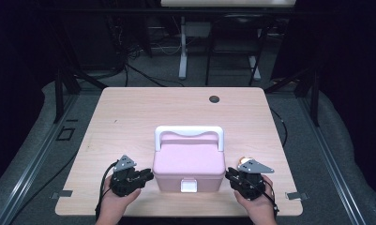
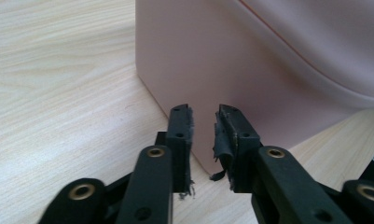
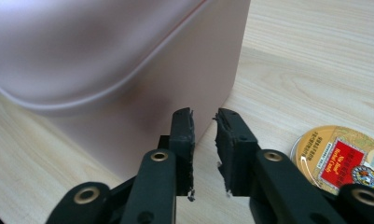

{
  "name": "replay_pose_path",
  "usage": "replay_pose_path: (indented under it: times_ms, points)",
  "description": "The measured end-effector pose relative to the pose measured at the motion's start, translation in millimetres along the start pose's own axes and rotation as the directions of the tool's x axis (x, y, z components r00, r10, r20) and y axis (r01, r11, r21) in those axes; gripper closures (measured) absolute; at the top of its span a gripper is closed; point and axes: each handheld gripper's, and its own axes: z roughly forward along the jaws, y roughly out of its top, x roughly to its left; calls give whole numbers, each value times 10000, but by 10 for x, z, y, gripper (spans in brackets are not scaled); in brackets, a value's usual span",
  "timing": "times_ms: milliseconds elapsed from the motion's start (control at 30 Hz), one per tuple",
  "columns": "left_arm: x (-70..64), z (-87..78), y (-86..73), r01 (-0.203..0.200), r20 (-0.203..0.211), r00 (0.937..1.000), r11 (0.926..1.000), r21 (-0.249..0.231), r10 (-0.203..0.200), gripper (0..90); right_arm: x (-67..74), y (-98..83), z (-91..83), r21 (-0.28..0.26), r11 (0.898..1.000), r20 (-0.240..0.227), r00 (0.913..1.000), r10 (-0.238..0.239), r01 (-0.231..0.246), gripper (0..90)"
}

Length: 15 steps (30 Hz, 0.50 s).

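Two claws flank a pink box [image 1: 188, 164] in the high view, which sits on the tabletop [image 1: 129, 122] near its front edge with a white handle [image 1: 189, 133] at its far side and a white latch [image 1: 188, 186] facing the person. The left claw [image 1: 147, 176] points at the box's left wall, the right claw [image 1: 229, 176] at its right wall, both about equally near, so the box lies straight between them. A small round tin [image 1: 242, 159] shows just beyond the right claw.

From the left gripper view, the left claw [image 2: 204, 140] has its jaws a narrow gap apart with nothing in them, aimed at the near lower corner of the box [image 2: 250, 70].

From the right gripper view, the right claw [image 3: 204, 144] likewise stands slightly parted and empty, facing a box corner [image 3: 175, 84]. The tin [image 3: 338, 156] lies beside it, carrying a red label with small print too fine to read.
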Motion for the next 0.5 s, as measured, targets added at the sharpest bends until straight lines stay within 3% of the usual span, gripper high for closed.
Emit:
replay_pose_path:
  times_ms: [167, 333, 500]
  points:
    - [49, -55, 36, 97, 84, 9999, 9998, -172, -95, 625, -27, 41, -24, 433, 9990, -153, 9998, -101, 107, 649]
    - [103, -123, 132, 114, 244, 9996, 9997, -210, -109, 559, -44, 110, -72, 300, 9993, -295, 9994, -197, 206, 611]
    - [139, -199, 223, 132, 252, 9996, 9996, -257, -126, 499, -109, 198, -126, 410, 9988, -559, 9981, -247, 270, 512]
